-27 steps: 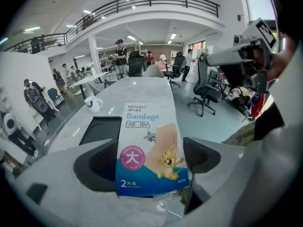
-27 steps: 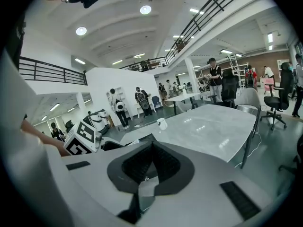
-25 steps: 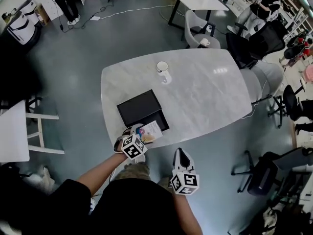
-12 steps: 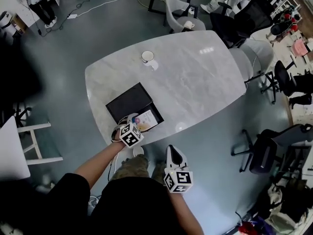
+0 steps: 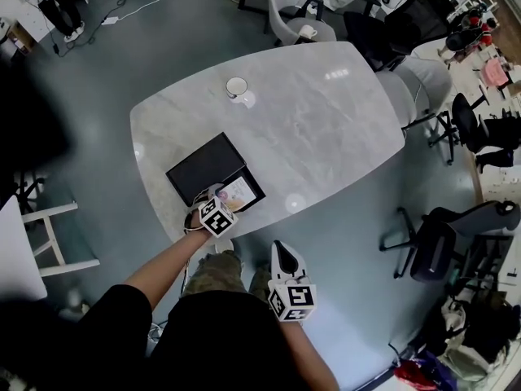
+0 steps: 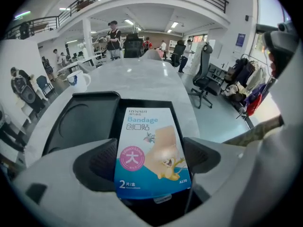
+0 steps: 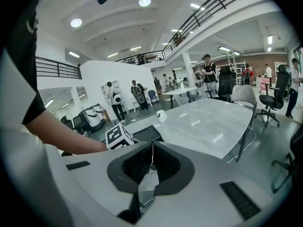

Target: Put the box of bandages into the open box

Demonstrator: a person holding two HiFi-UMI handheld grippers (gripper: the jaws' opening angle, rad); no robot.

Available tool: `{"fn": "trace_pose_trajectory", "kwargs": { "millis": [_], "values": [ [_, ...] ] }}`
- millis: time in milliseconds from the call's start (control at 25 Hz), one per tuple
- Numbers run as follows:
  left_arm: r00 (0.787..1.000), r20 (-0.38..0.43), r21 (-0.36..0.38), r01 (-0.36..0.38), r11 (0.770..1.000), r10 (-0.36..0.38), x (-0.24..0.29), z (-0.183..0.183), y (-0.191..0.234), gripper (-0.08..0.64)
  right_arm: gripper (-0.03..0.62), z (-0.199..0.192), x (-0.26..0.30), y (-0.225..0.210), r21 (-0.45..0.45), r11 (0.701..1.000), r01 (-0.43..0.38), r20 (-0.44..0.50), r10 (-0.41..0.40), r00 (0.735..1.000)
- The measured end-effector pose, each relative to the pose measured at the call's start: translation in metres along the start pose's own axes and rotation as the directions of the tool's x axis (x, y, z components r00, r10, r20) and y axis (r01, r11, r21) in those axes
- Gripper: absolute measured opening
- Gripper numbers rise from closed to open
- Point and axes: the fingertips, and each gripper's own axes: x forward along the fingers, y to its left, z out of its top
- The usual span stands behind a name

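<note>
The bandage box (image 6: 151,145), white and blue with a cartoon print, sits between the jaws of my left gripper (image 6: 151,159), which is shut on it. It hangs over the right half of the open black box (image 6: 85,119); whether it touches the bottom I cannot tell. In the head view the bandage box (image 5: 239,192) lies over the near right part of the black box (image 5: 203,165), with my left gripper (image 5: 221,208) just behind it. My right gripper (image 5: 286,261) is off the table's near edge, its jaws (image 7: 151,162) pressed together with nothing between them.
A white mug (image 5: 237,86) stands at the far side of the grey marble table (image 5: 326,120). Office chairs (image 5: 431,243) stand to the right of the table and beyond it. People move about in the background.
My left gripper has carried the bandage box forward from the black box's near edge to over its right half. The right gripper stays shut below the table edge. The head view has shifted.
</note>
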Motion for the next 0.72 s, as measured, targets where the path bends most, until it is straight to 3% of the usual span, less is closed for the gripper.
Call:
{"fn": "trace_pose_trajectory", "kwargs": {
  "millis": [480,720],
  "values": [
    [0.998,0.062,-0.059,0.037,0.998,-0.033,0.001,0.007,-0.007,0.439,0.012,0.001,-0.021,-0.038,0.013,0.998,0.055,0.006,-0.055,0.998],
    [0.986,0.167,-0.147,-0.003,0.989,0.028,-0.029,0.031,-0.012,0.439,0.012,0.014,-0.028,-0.054,0.018,0.998,0.056,0.044,-0.057,0.997]
  ]
}}
